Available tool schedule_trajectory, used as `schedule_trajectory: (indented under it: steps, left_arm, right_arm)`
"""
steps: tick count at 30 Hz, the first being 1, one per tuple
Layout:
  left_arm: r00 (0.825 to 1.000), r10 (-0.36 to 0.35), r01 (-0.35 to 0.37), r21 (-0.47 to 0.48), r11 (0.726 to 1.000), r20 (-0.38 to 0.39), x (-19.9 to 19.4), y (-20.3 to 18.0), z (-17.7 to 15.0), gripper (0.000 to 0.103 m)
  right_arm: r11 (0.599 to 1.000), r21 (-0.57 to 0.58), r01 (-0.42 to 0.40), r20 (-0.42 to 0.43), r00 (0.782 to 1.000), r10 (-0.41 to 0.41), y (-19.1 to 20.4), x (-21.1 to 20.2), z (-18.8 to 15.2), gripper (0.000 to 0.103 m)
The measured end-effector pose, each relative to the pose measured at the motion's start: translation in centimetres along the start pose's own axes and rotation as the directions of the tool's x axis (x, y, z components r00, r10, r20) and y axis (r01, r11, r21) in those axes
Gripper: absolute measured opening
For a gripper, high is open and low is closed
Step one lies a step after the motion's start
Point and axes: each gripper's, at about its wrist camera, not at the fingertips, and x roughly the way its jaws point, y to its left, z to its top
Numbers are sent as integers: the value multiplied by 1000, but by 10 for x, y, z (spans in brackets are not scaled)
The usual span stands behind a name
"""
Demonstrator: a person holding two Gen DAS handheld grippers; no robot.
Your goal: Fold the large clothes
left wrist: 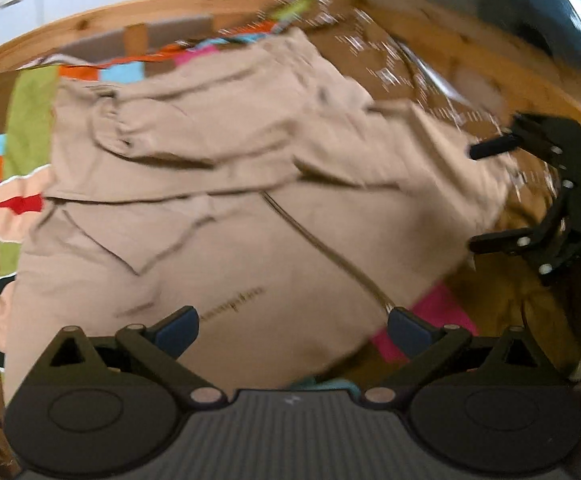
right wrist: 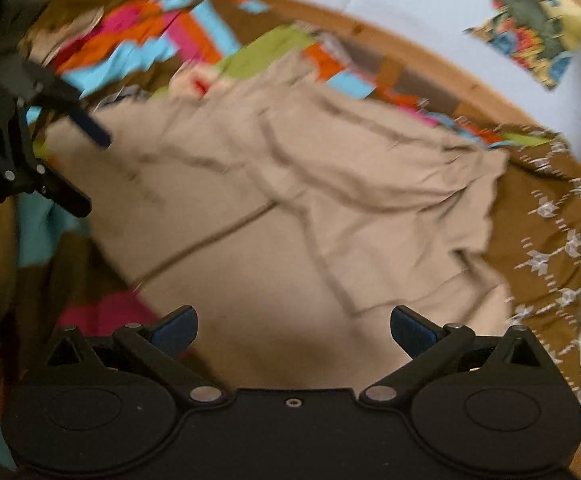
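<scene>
A large beige hoodie (left wrist: 226, 184) lies spread and rumpled on a patchwork bedspread, with small dark lettering and a dark cord across its front. My left gripper (left wrist: 294, 330) hovers open over its near hem, nothing between the blue pads (left wrist: 178, 330). At the right of this view, my right gripper (left wrist: 480, 196) stands open at the garment's edge. In the right wrist view the same hoodie (right wrist: 290, 208) fills the middle, and my right gripper (right wrist: 294, 330) is open above it. My left gripper (right wrist: 88, 168) shows open at the left. Both views are motion-blurred.
The bedspread (right wrist: 138, 36) has pink, orange, blue and green patches on brown. A brown cloth with white embroidery (right wrist: 546, 240) lies to the right. A wooden frame (left wrist: 102, 20) borders the far side below a white wall. A colourful picture (right wrist: 538, 20) hangs there.
</scene>
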Motion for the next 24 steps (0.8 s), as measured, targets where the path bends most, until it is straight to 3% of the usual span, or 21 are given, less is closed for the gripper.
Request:
schedule_trajectory:
  steps: [6, 10, 16, 24]
  left_arm:
    - [998, -2, 2, 13, 1000, -60, 20, -4, -15, 102]
    - [998, -7, 4, -54, 999, -59, 24, 0, -26, 102]
    - [999, 32, -33, -49, 998, -18, 24, -6, -40, 102]
    - [999, -46, 45, -43, 998, -3, 11, -6, -49, 102]
  right_arm:
    - [989, -143, -25, -86, 996, 12, 42, 42, -20, 102]
    - [989, -145, -3, -7, 1000, 2, 49, 49, -25, 102]
    - [988, -153, 31, 82, 996, -19, 46, 56, -23, 102]
    - [968, -224, 116, 189, 979, -73, 43, 52, -15, 102]
